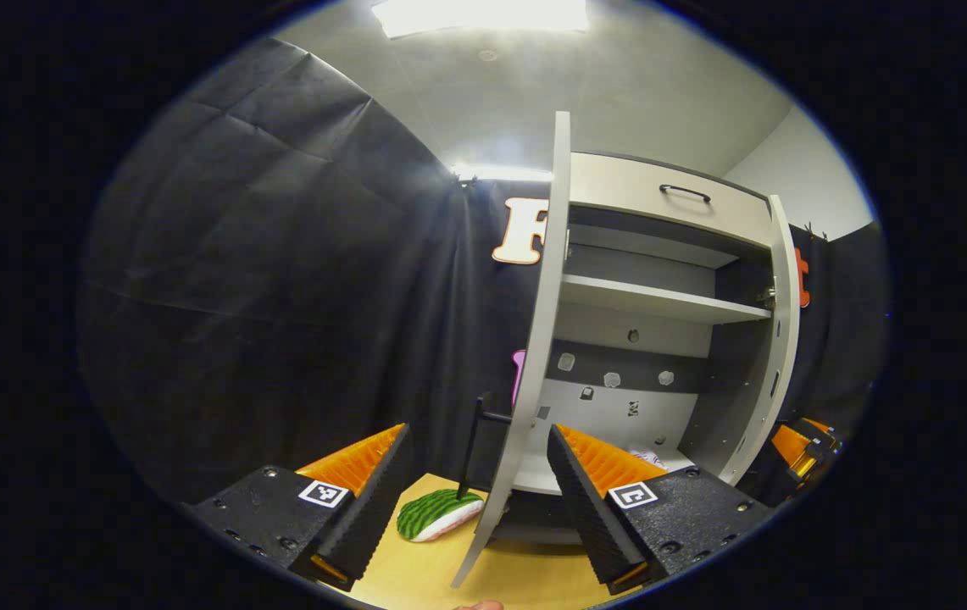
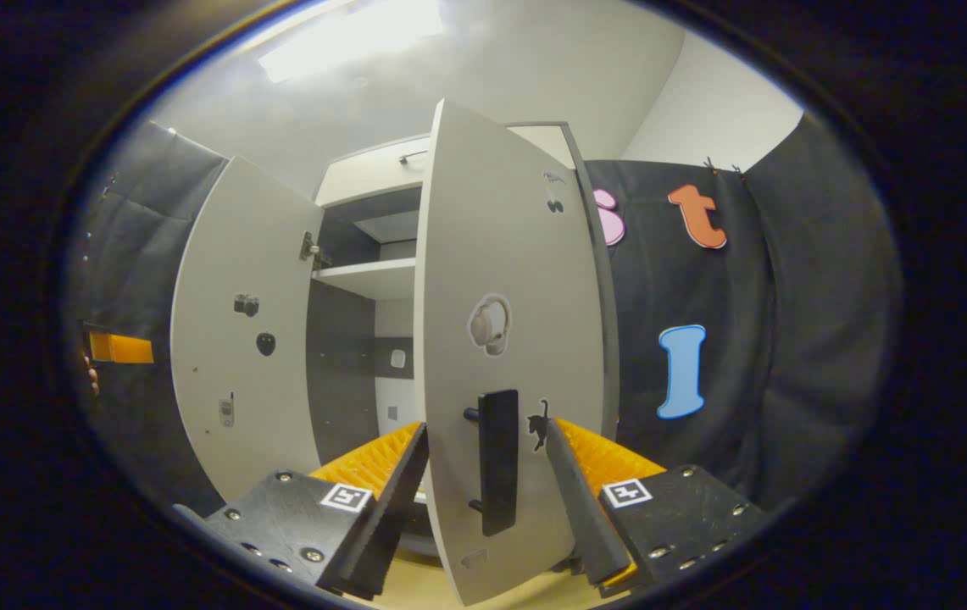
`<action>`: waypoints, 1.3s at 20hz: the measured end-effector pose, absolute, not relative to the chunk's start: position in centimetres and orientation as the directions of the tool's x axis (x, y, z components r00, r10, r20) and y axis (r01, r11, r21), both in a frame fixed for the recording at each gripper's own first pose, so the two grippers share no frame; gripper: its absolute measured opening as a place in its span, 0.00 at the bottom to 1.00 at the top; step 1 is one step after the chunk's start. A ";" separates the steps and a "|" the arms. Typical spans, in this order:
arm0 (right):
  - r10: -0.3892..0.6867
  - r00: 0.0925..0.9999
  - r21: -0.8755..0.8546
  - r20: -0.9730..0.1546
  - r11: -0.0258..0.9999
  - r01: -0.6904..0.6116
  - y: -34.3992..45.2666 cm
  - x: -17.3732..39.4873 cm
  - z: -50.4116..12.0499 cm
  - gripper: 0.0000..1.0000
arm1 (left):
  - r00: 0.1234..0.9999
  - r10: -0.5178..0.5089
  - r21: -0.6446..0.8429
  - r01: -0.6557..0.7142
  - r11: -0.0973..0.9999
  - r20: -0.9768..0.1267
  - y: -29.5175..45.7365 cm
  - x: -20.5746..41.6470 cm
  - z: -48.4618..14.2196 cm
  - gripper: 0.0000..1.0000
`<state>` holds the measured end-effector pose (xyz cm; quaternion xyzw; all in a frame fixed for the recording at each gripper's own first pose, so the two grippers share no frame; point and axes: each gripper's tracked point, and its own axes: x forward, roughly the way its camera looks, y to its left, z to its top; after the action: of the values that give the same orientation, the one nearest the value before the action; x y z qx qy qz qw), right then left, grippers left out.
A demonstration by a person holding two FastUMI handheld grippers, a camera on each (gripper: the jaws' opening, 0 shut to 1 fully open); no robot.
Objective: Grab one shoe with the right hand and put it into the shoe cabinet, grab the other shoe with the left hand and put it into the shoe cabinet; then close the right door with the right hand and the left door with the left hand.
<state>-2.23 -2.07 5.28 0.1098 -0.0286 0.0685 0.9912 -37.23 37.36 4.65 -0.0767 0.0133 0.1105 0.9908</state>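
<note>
The left hand-held gripper [image 1: 479, 500] stands open astride the left door [image 1: 534, 356]'s edge. The right hand-held gripper [image 2: 487, 500] is open around the right door [image 2: 508, 339], beside its handle [image 2: 497, 462]. Pushing flat and steadily should swing each shut. One shoe [image 1: 439, 514] lies on the floor [image 1: 424, 576] outside the cabinet [image 1: 661, 296]; another seems to sit inside. Two doors, two hand-held grippers.

Place: staged recording booth, standing in for a home entryway
Walls: black cloth [image 1: 263, 280] hanging creased on all sides; plain white wall [image 2: 703, 102] showing above it
Lighting: ceiling panel [image 1: 483, 13] glaring overhead
Furniture: grey shoe cabinet [image 1: 661, 322] standing with doors swinging open; stickers dotting its panels
Floor: pale wood board [image 1: 424, 576] lying underneath
</note>
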 end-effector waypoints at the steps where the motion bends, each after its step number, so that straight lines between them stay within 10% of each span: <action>1: 0.134 0.988 0.217 0.077 0.965 -0.148 -1.7 -2.1 5.4 0.84 | 0.972 0.229 -0.148 -0.233 0.961 -0.047 37.7 -37.4 4.5 0.95; 10: 0.149 0.988 0.244 0.048 0.957 -0.156 -1.1 -2.2 4.2 0.84 | 0.952 0.289 -0.130 -0.300 0.945 -0.100 41.1 -36.9 1.9 0.92; 26: 0.091 0.996 0.228 0.014 0.969 -0.092 -1.8 -1.3 2.9 0.83 | 0.979 0.105 -0.136 -0.129 0.982 -0.172 39.0 -34.2 -1.2 0.92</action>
<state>-1.30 -1.76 2.92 0.1150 -0.0016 0.0460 0.9923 -34.21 38.97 -1.23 -0.0735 0.0822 0.0591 0.9921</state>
